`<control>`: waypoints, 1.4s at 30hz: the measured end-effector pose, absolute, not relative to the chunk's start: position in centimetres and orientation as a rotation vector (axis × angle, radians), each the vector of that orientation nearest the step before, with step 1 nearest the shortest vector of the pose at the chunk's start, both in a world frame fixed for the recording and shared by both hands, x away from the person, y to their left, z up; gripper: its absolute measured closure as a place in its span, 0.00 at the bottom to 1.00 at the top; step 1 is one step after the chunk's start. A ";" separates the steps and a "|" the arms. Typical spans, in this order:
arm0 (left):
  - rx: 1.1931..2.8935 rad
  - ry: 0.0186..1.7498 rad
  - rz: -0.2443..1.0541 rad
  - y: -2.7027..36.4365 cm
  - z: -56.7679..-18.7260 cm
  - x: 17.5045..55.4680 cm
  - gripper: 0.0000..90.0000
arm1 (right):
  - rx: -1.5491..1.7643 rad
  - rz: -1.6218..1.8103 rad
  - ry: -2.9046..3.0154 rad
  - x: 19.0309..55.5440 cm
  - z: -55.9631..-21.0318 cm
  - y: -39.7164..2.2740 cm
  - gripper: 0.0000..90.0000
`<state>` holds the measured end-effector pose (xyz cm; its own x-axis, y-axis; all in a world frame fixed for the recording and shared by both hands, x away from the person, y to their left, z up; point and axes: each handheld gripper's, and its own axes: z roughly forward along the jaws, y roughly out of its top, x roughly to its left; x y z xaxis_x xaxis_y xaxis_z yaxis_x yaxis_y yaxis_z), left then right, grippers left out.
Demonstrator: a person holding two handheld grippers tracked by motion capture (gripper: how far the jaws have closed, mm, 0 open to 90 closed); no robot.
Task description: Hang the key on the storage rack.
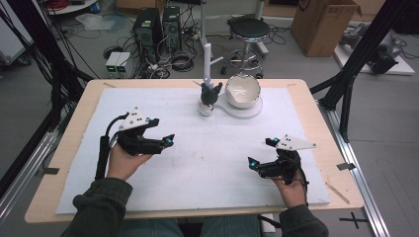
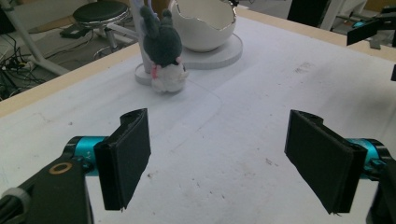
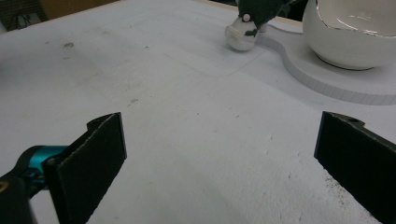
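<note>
A small plush toy (image 1: 208,98) with a dark grey head and white body stands at the back middle of the white mat, beside a white egg-shaped bowl (image 1: 242,90) on a white base (image 1: 247,111). The left gripper view faces the toy (image 2: 162,53) and the bowl (image 2: 204,25) from some way off. My left gripper (image 1: 164,132) hovers over the left part of the mat, open, its jaws wide apart with nothing between them (image 2: 219,161). My right gripper (image 1: 261,151) is held at the right, also open and empty (image 3: 219,163). The toy (image 3: 247,25) and bowl (image 3: 357,32) lie beyond it.
A white post (image 1: 207,61) rises behind the toy. The white mat (image 1: 207,163) covers a wooden table (image 1: 64,143). Beyond the table are a stool (image 1: 249,30), computer towers (image 1: 155,27), cables and a cardboard box (image 1: 323,22). Black frame struts (image 1: 356,54) stand at the right.
</note>
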<state>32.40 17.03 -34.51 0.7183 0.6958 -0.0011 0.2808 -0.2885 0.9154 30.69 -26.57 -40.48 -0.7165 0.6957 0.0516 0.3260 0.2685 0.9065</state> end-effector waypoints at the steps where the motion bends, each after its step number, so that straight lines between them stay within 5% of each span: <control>1: 1.878 0.757 0.498 17.2 -34.6 32.3 0.25 | 0.932 1.432 2.188 30.7 -40.5 -26.6 0.02; 42: 1.840 0.817 0.528 20.5 -36.8 29.2 0.22 | 0.955 1.411 2.192 31.1 -40.7 -26.5 0.02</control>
